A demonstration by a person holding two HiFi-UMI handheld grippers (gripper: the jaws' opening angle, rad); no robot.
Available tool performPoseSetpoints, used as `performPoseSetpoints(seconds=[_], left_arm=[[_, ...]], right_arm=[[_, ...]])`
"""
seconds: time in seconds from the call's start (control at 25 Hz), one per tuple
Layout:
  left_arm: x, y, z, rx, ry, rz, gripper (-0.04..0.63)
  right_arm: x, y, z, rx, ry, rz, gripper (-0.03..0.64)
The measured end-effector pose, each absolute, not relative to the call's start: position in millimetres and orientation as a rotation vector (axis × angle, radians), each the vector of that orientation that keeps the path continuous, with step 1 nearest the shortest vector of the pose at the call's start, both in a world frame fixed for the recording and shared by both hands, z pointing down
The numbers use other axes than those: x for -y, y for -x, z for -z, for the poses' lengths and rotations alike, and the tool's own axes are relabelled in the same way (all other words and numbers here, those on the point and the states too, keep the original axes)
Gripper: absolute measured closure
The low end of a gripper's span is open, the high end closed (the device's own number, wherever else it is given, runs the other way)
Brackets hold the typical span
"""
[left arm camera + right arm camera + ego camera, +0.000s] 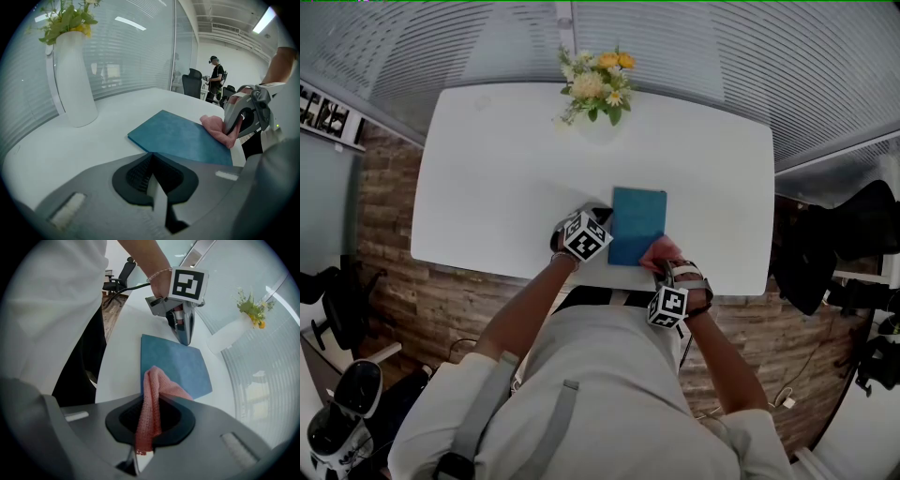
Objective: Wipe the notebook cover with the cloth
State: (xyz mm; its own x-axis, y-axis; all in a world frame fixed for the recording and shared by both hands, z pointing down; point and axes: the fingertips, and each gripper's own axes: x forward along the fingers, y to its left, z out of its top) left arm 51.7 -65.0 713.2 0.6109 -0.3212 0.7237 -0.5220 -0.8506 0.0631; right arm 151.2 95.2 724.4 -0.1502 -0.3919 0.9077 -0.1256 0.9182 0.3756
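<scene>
Lying flat near the white table's (pixel 487 178) front edge, a plain teal-blue notebook (pixel 637 223) is touched by a pink knitted cloth (pixel 151 399) clamped in the right gripper (pixel 236 129); the left gripper (pixel 185 336), jaws together, is held at the notebook's edge.

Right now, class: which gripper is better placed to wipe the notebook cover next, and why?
Right: the right gripper is shut on the pink cloth, which touches the blue notebook; the left gripper is shut and empty beside it.

Pink cloth (pixel 149 413) rests on closed blue notebook (pixel 637 223).
</scene>
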Motion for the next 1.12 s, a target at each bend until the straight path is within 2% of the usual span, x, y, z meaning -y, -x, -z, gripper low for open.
performPoseSetpoints(seconds=[0.28, 0.52, 0.92, 1.12], left_arm=[[65.8, -51.8, -713.8, 0.68, -2.566, -1.068, 0.592], [65.1, -48.3, -703.9, 0.681, -2.519, -0.975, 0.592], [71.2, -38.6, -595.4, 0.855, -2.572, -0.607, 0.592], [71.8, -30.1, -535.4, 0.934, -2.586, -0.4, 0.592]], right_arm=[[-94.2, -151.2, -723.6, 1.737, -0.413, 0.21, 0.607], [-86.3, -148.0, -706.8, 1.859, -0.539, -0.017, 0.596], [-28.2, -148.5, -606.8, 2.111, -0.994, -0.294, 0.594], [-3.4, -148.4, -541.4, 2.244, -1.155, -0.309, 0.594]])
